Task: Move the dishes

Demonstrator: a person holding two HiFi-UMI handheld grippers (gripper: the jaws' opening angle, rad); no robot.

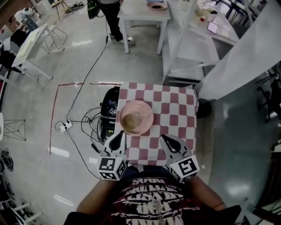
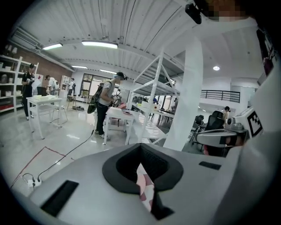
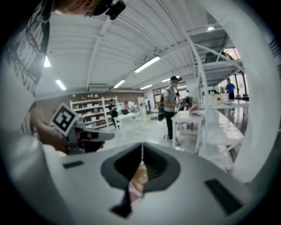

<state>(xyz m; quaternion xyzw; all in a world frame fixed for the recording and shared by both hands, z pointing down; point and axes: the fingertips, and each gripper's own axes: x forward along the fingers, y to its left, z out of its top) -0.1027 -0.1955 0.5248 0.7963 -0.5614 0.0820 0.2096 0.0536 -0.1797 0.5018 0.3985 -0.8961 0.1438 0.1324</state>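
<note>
A pink bowl (image 1: 136,117) with brownish contents sits on the left side of a small table with a red-and-white checkered cloth (image 1: 175,110). My left gripper (image 1: 118,135) hovers at the table's front edge, just below the bowl, with its jaws shut and empty. Further right at the same edge is my right gripper (image 1: 165,139), also shut and empty. In the left gripper view only a slit of checkered cloth (image 2: 144,180) shows between the closed jaws of the left gripper (image 2: 141,151). In the right gripper view the closed right gripper (image 3: 142,147) shows a sliver of the bowl (image 3: 140,173).
A dark bag and tangled cables (image 1: 107,115) lie on the floor by the table's left side, with a power strip (image 1: 66,126) further left. A white shelving rack (image 1: 189,48) stands behind the table. A person (image 1: 112,17) stands by a far white table holding a pink dish (image 1: 156,6).
</note>
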